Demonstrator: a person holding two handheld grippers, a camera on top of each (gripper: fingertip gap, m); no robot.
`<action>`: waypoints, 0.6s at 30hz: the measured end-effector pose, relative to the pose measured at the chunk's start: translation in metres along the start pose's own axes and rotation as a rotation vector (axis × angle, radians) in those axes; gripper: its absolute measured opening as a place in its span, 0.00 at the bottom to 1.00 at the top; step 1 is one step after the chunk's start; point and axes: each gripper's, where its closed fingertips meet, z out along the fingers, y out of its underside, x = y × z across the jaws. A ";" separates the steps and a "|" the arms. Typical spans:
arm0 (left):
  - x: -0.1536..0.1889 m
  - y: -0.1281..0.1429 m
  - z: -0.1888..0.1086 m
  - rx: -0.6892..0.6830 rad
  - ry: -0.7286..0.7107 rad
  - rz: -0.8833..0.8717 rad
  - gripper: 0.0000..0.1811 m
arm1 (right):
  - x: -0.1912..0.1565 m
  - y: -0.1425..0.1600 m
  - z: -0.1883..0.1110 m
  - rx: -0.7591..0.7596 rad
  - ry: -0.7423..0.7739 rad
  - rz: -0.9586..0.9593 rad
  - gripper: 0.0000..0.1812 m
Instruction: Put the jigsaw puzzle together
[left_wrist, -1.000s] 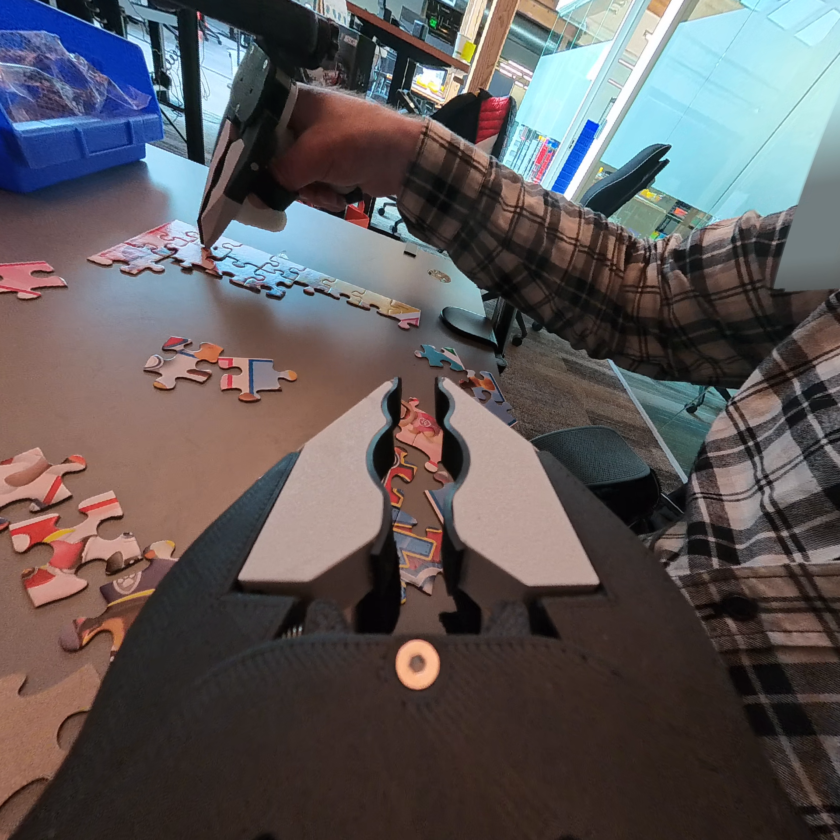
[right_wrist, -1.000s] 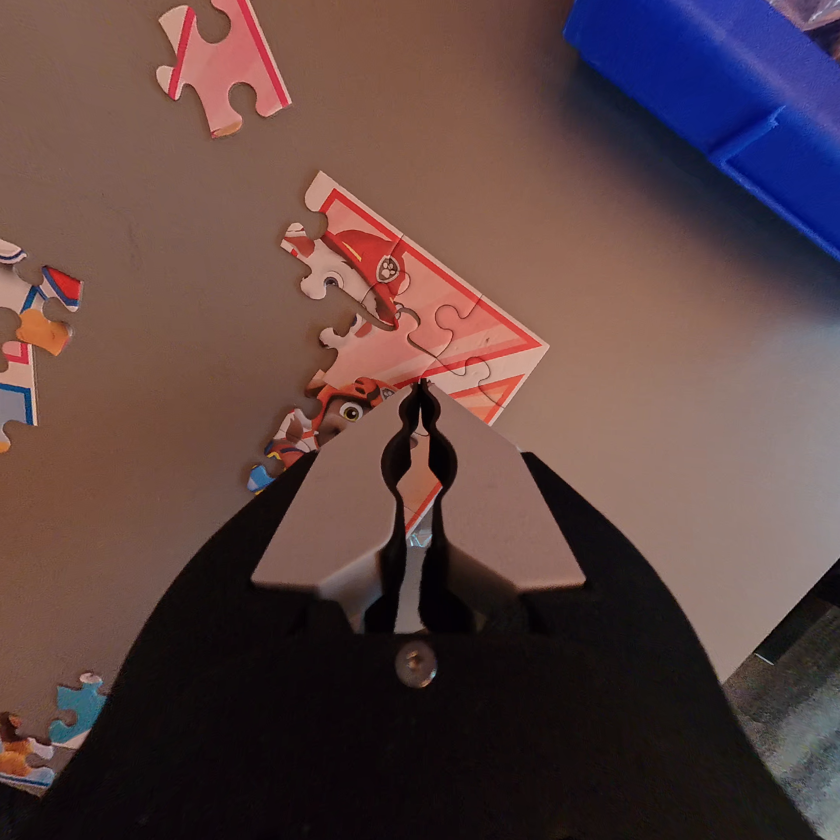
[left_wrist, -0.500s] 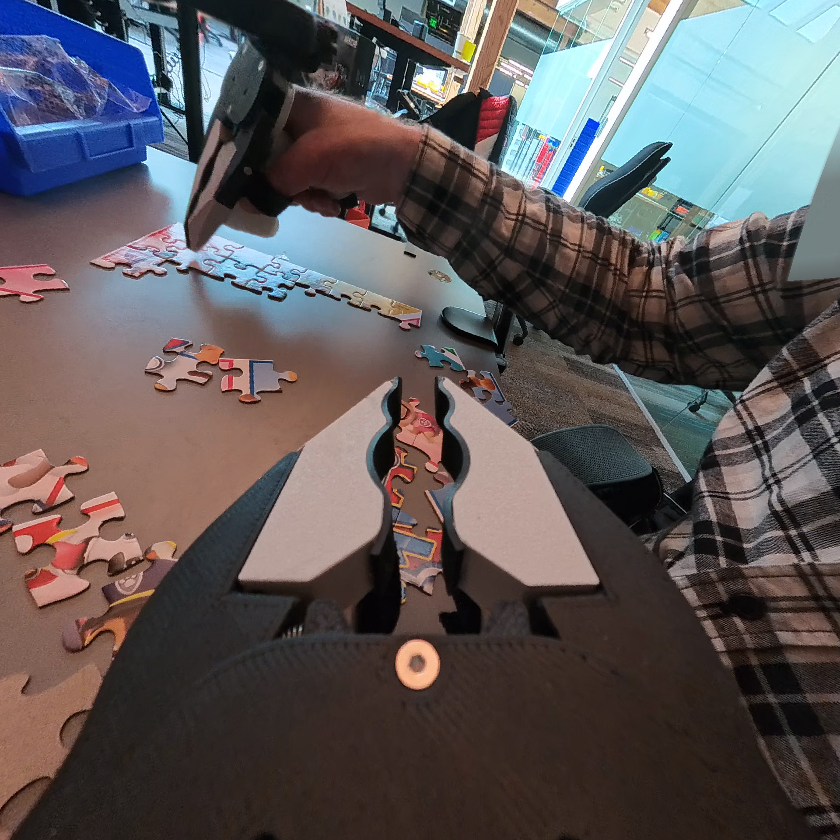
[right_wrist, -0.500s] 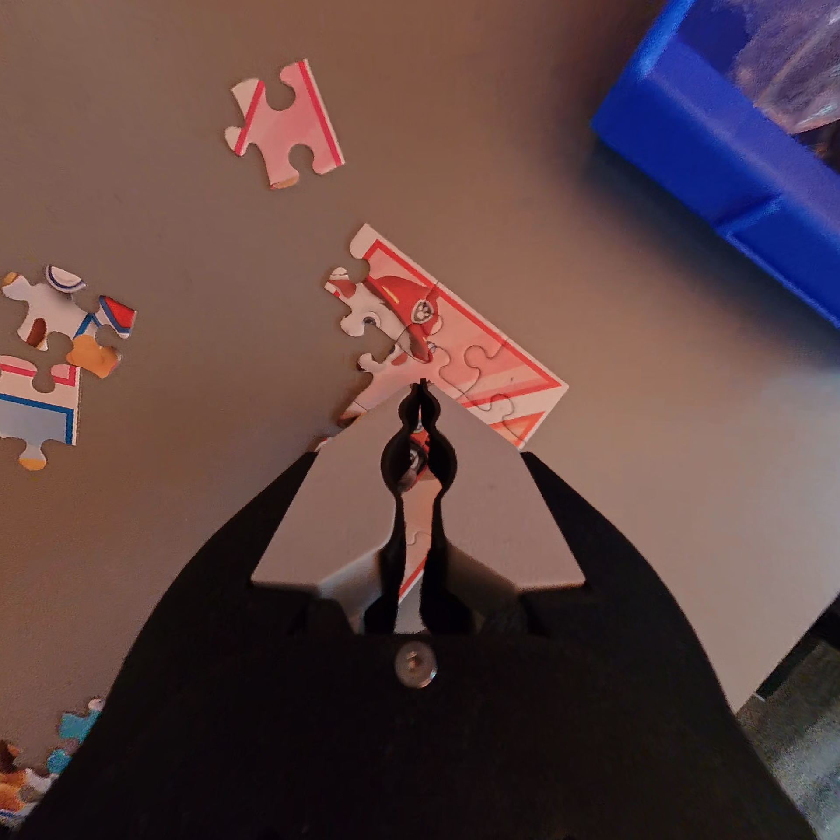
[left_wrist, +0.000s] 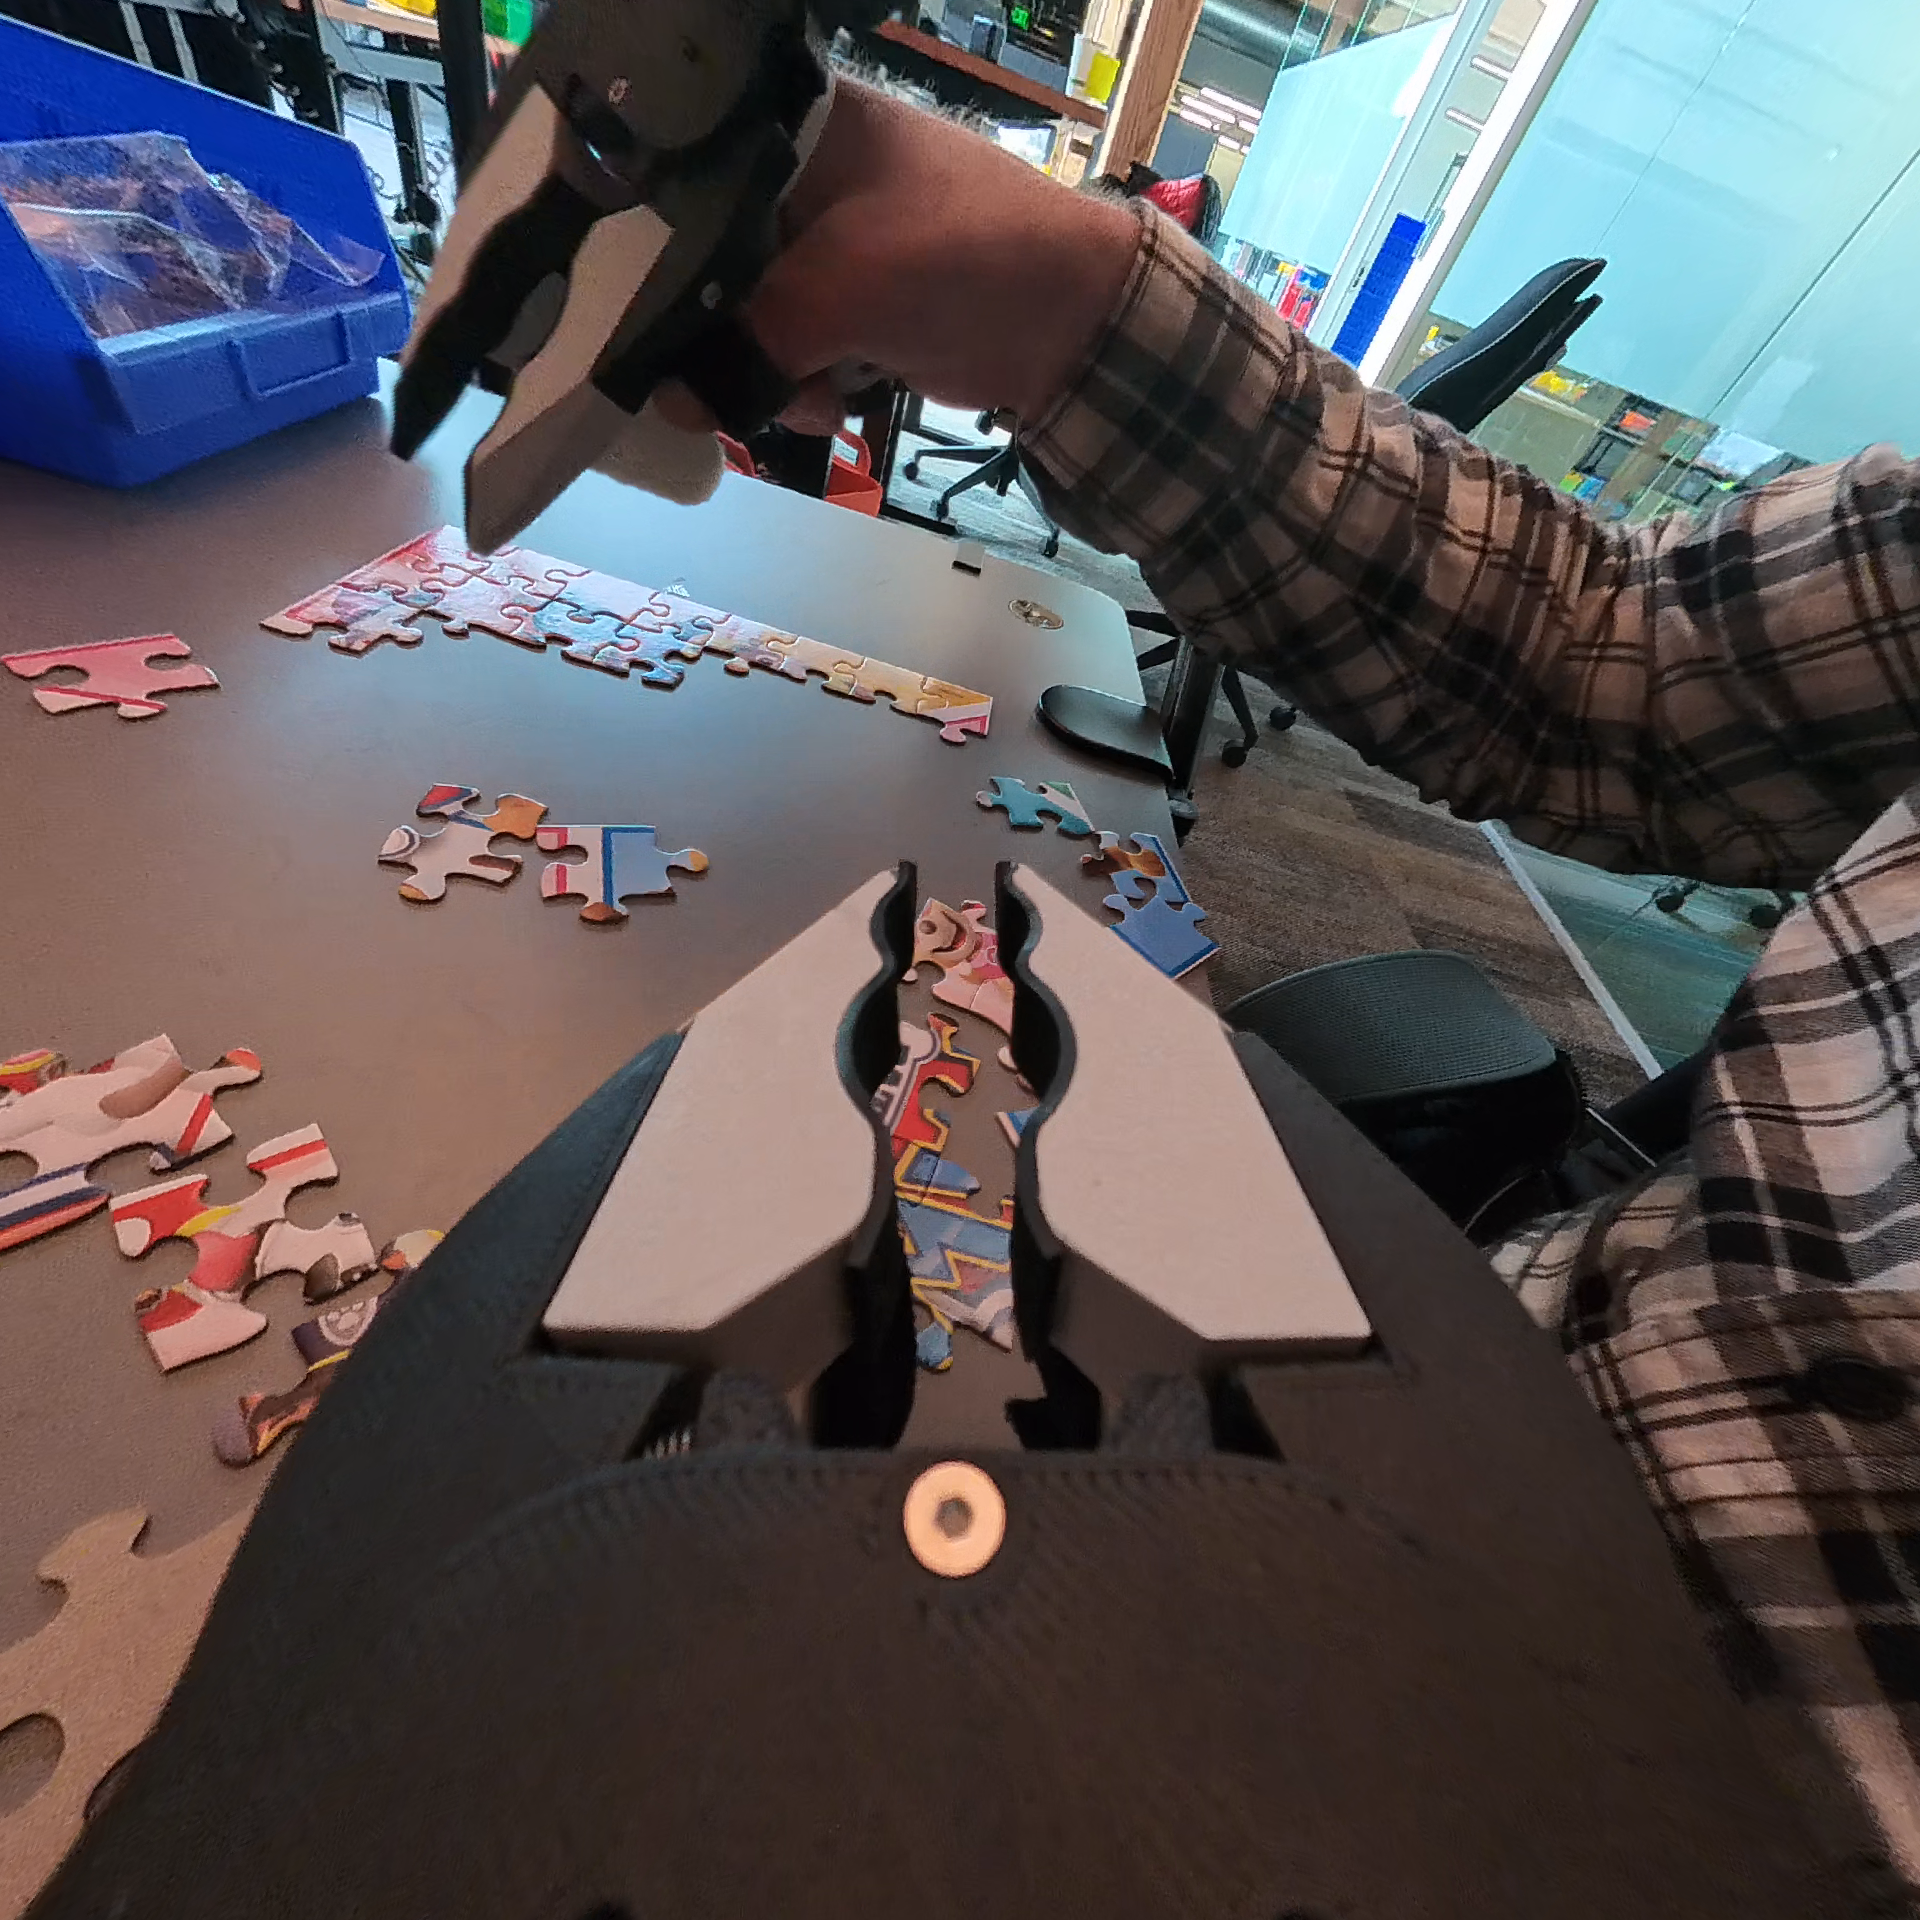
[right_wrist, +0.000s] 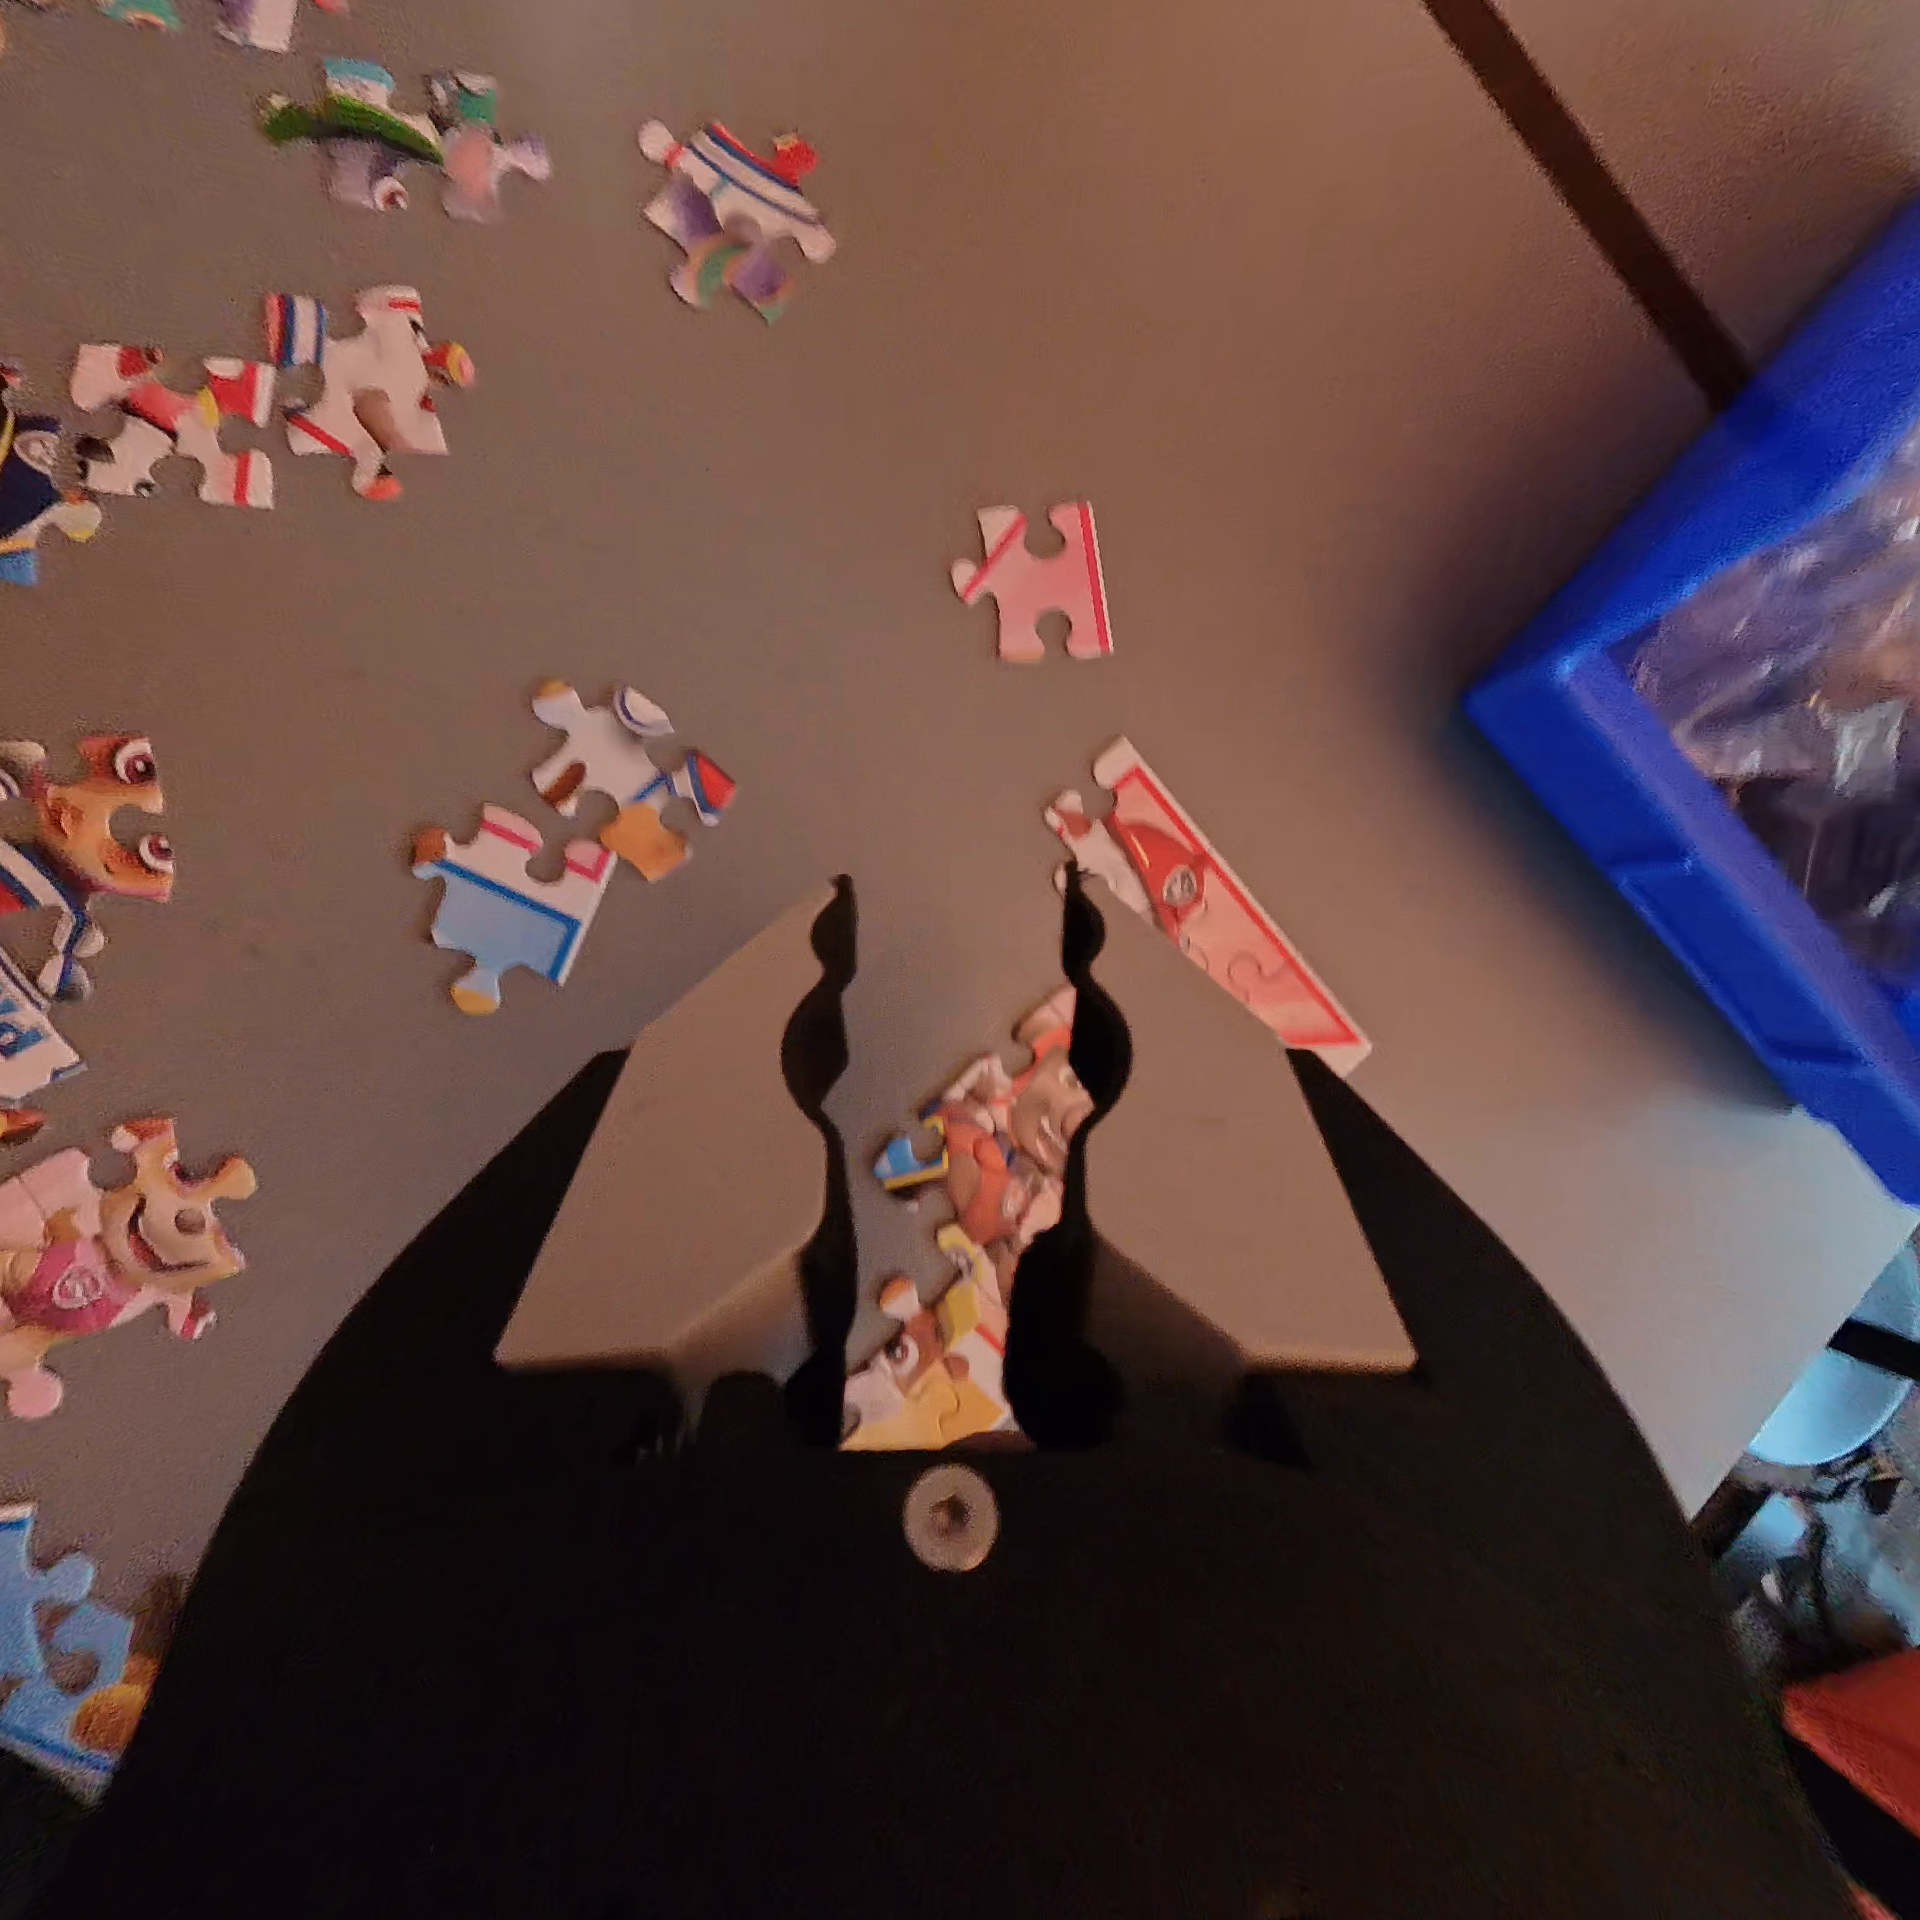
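The right gripper (right_wrist: 951, 894), grey-faced fingers on a black body, hung clear above the brown-grey matte tabletop (right_wrist: 1195, 312) with its jaws spread wide and nothing between them; in the left wrist view it (left_wrist: 457, 488) showed in a hand (left_wrist: 914, 260) with a plaid sleeve, tips just over the far left end of the assembled strip of colourful cardboard jigsaw pieces (left_wrist: 623, 634). That strip lay flat along the far side, close to the table's far edge, its red-bordered corner end toward the blue plastic storage bin (left_wrist: 197, 312). The bin held a clear crumpled bag and sat at the far left. A lone pink piece with red stripes (right_wrist: 1039, 587) lay apart to the left of the strip's end, with bare tabletop all round it. Two loose pieces, white with blue and red lines (left_wrist: 540, 847), touched each other mid-table, open surface on every side. The left gripper (left_wrist: 954, 883) hovered low over the near right part, jaws a narrow gap apart, empty, with a cluster of loose pieces (left_wrist: 951, 1143) under it. More scattered pieces (left_wrist: 187, 1195) crowded the near left. A blue piece (left_wrist: 1153, 914) sat right at the table's right edge, by a black mesh chair (left_wrist: 1403, 1039).
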 end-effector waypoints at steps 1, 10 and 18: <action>0.000 0.000 0.000 -0.002 -0.006 0.005 0.08 | -0.001 -0.007 0.004 0.003 0.015 -0.028 0.24; -0.005 0.000 -0.004 0.007 -0.034 0.016 0.07 | 0.022 -0.026 0.094 -0.069 -0.161 0.022 0.25; 0.000 -0.002 -0.002 0.010 -0.006 0.019 0.07 | 0.023 -0.026 0.101 -0.150 -0.208 -0.017 0.15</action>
